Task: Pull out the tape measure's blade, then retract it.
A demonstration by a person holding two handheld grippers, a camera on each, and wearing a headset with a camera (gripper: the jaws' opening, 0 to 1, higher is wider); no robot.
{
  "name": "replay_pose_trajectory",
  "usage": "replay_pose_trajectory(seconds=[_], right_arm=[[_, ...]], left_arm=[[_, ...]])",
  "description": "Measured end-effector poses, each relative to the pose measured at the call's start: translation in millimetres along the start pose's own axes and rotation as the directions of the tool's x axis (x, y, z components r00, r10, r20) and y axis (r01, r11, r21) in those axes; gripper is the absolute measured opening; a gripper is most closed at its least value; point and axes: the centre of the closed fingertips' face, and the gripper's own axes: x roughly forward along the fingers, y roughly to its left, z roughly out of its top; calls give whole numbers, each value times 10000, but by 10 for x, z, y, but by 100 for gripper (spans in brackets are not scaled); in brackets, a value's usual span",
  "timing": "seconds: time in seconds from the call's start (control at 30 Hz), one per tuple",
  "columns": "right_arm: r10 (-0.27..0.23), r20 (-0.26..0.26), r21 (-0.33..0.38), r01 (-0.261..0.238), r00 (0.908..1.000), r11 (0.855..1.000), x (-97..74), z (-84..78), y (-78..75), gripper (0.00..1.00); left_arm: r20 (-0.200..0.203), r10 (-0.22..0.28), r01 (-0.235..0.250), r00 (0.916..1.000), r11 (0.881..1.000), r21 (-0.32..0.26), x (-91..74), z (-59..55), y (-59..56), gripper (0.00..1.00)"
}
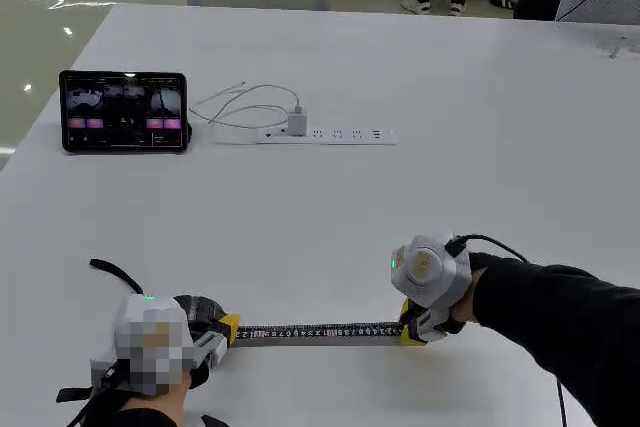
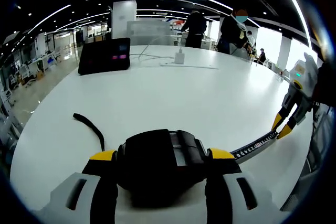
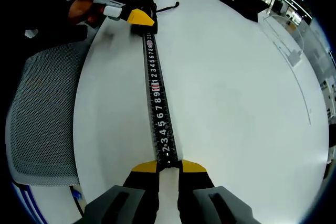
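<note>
The black tape measure case (image 1: 203, 311) rests on the white table (image 1: 330, 217) at the lower left, with my left gripper (image 1: 224, 328) shut around it. In the left gripper view the case (image 2: 157, 153) sits between the yellow-tipped fingers (image 2: 103, 156). Its blade (image 1: 318, 330) lies pulled out flat along the table to the right. My right gripper (image 1: 413, 333) is shut on the blade's end. The right gripper view has the numbered blade (image 3: 156, 98) running from its closed jaws up to the case (image 3: 137, 8). The case's black strap (image 1: 113, 272) trails on the table.
A tablet (image 1: 124, 110) stands propped at the back left. A white power strip (image 1: 325, 134) with a charger and looped cable lies behind the middle. A grey mesh chair (image 3: 42, 114) is beside the table edge. People stand beyond the far edge (image 2: 197, 24).
</note>
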Motion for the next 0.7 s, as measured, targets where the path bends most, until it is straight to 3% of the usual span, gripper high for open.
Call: replay_pose_trajectory(seconds=[0.23,0.27,0.3,0.37,0.53,0.7], right_arm=[[66,-128,258,-63,9999,9996,2,10,0,9],[-6,-60,874,11,10000,9962,6,29,2,9],[-23,-117,1013,35,9999,9948,-4,20,-6,9],[-17,-78,507,21,10000,9987,-3,21,2,9],[-99,-65,823,104,9999,9966,3,27,-7,9],[-187,-38,535,188,9998,9984,9,34,3,9]], left_arm=[[-24,-20,20,10000,10000,-11,3,3,-7,63],[-31,-30,30,10000,10000,-12,3,2,-9,63],[-35,-38,38,10000,10000,-21,5,2,-9,63],[-41,-97,97,9999,9999,-28,4,0,-12,64],[-76,-118,118,9999,9999,-18,6,-4,-12,64],[-71,-127,126,9999,9999,-16,7,-3,-13,64]])
